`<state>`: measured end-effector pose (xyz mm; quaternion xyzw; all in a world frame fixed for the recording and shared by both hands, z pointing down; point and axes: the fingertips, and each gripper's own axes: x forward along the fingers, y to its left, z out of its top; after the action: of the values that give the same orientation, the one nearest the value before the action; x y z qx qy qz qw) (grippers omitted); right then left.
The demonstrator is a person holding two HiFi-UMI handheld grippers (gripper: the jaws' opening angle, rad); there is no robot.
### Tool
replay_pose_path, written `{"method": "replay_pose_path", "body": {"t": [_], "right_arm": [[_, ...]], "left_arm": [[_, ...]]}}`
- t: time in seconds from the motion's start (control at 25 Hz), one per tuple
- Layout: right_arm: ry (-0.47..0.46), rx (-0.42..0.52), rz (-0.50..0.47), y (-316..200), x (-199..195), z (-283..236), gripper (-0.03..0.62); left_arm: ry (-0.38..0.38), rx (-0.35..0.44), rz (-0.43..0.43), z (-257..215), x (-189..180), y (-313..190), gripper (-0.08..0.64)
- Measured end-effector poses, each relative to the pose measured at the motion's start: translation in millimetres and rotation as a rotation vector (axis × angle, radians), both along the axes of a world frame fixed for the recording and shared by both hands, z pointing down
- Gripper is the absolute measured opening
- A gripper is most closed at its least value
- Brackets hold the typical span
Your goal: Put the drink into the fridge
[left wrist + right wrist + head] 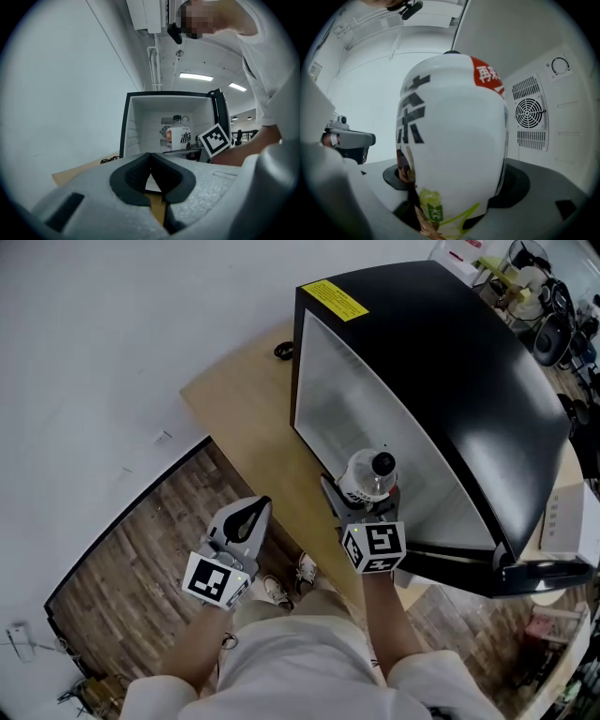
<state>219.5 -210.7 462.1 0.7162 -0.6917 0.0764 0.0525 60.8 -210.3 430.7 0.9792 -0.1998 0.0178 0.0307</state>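
At the head view's centre, the right gripper pinches the drink bottle by its wide body at the open fridge mouth, and since the bottle is probably full, heavy and slick, a firm mid-body hold suits it, while the left gripper, lower left, is pressed together and empty.

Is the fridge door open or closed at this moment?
Open. The left gripper view looks straight into the fridge's white inside, with its fan grille visible.

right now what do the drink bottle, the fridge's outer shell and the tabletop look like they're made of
Drink bottle: probably plastic under a glossy white printed wrap; soft highlights on its rounded body.
Fridge shell: glossy black, painted metal or plastic, can't tell which; a broad pale sheen crosses its top.
Tabletop: light wood or wood-look laminate, matte; even tan, no glare.
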Motion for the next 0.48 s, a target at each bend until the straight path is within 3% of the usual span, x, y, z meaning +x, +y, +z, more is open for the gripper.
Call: {"method": "replay_pose_path", "body": {"t": [0.24,0.48], "right_arm": [[-0.018,-0.02,0.13,-24.0,37.3,27.7,0.43],[0.035,-0.003,0.202,-42.8,65.8,34.2,0.43]], "left_arm": [[0.005,-0.013,0.007,12.3,6.8,-10.2,0.013],[-0.034,-0.028,0.021,27.7,7.4,-13.3,0.013]]}}
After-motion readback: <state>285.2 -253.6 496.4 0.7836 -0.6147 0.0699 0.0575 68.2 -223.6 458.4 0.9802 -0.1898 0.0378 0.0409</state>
